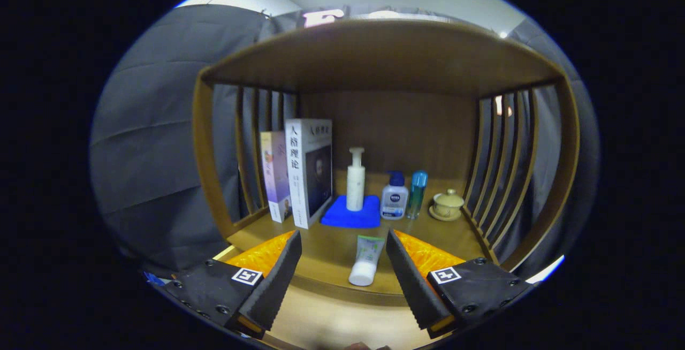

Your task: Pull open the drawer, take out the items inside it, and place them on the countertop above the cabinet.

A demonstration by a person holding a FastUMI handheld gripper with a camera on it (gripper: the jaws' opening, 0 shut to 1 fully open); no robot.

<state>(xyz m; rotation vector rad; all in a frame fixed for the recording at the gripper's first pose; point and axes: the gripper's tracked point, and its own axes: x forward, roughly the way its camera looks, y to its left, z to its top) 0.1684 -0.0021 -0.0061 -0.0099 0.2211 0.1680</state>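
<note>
The gripper (342,264) is hanging wide apart, holding nothing, in front of the countertop (332,248). A tube (365,260) is lying near the countertop's front edge, between the two fingers and touching neither. Farther back, a pump bottle (355,180) is standing on a blue cloth (350,216), with two books (299,173) standing towards the left edge.

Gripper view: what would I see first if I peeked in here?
Probably the wooden shelf with its slatted sides, and the tall white book standing by a second book. A white pump bottle stands on a blue cloth in the middle. A green-and-white tube lies between the fingers of the open gripper.
</note>
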